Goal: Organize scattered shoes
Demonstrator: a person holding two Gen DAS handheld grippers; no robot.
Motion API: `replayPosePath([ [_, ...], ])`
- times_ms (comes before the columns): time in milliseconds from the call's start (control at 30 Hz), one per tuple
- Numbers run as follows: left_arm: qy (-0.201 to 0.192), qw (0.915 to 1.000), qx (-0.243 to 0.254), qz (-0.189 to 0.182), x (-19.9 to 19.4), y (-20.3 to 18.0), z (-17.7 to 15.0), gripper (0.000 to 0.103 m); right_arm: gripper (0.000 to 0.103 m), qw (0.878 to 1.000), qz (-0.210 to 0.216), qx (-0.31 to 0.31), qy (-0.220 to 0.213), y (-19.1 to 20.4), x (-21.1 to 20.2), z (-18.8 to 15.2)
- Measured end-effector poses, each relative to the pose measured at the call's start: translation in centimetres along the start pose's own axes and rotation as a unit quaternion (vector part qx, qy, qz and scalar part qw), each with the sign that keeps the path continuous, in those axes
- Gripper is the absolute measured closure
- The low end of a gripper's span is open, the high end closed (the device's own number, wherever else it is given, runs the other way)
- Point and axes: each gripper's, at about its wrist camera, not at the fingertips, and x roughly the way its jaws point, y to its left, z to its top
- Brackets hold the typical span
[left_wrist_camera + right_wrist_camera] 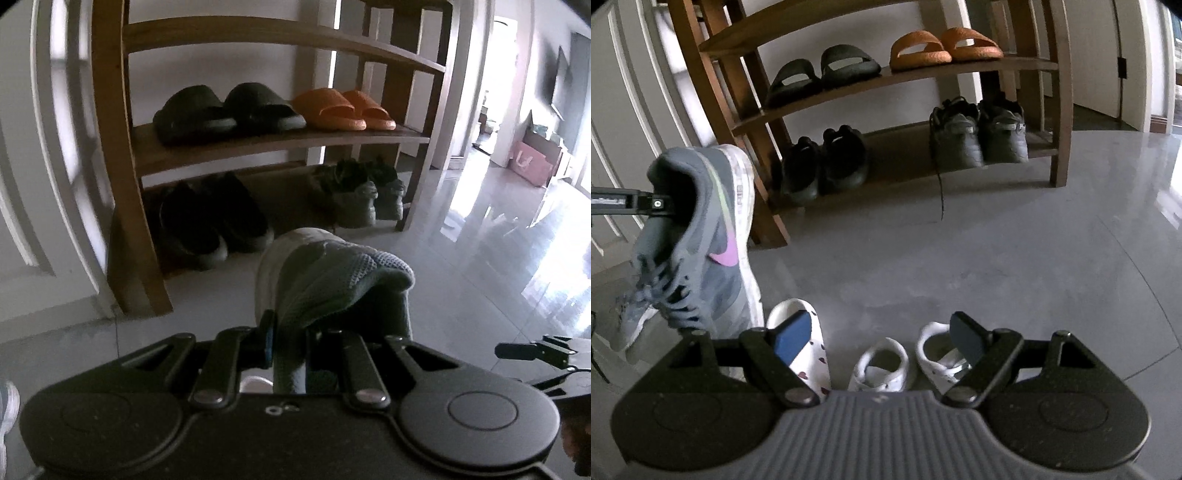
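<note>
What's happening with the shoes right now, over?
Left gripper shut on grey sneaker, lifted. Right gripper open, empty, above small white shoes on floor. Wooden rack ahead, nothing blocking.

Gray sneaker [713, 236] beside shoe rack [886, 70]

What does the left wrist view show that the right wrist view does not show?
Only the left wrist view shows the bright room with a pink box. Only the right wrist view shows the small white shoes on the floor between the open right claw and the pink logo on the grey sneaker. Both show that sneaker held by the shut left claw, and the wooden rack with orange slippers.
</note>
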Motion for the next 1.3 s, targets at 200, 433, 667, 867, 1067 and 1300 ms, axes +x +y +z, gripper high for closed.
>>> replayPosePath([
  [200, 0.041, 0.999, 0.011, 0.018, -1.9, -1.7, -0.7, 0.091, 0.019, 0.998, 0.059, -0.002, 0.015, -0.1, 1.2, 0.6],
  [433, 0.073, 0.9966, 0.027, 0.026, -5.6, -3.3, -4.0, 0.091, 0.019, 0.995, 0.084, -0.048, 0.011, 1.7, 3.8, 2.9],
  [667, 0.151, 0.9881, 0.014, -0.027, -8.0, -2.7, -10.9, 0.091, 0.019, 0.999, 0.037, -0.035, -0.012, 2.1, 2.5, 3.1],
  [867, 0.247, 0.9645, -0.054, -0.076, -4.9, -0.9, -16.7, 0.091, 0.019, 0.994, 0.047, -0.025, 0.096, 3.1, -0.3, -0.7],
  [1067, 0.274, 0.955, -0.07, -0.088, -0.8, -0.7, -20.8, 0.09, 0.019, 0.971, 0.034, -0.07, 0.225, 5.3, -2.1, -6.7],
  [1300, 0.331, 0.9393, -0.078, -0.042, 3.2, 0.2, -21.9, 0.072, 0.019, 0.967, 0.002, -0.044, 0.249, 4.9, -3.7, -9.6],
])
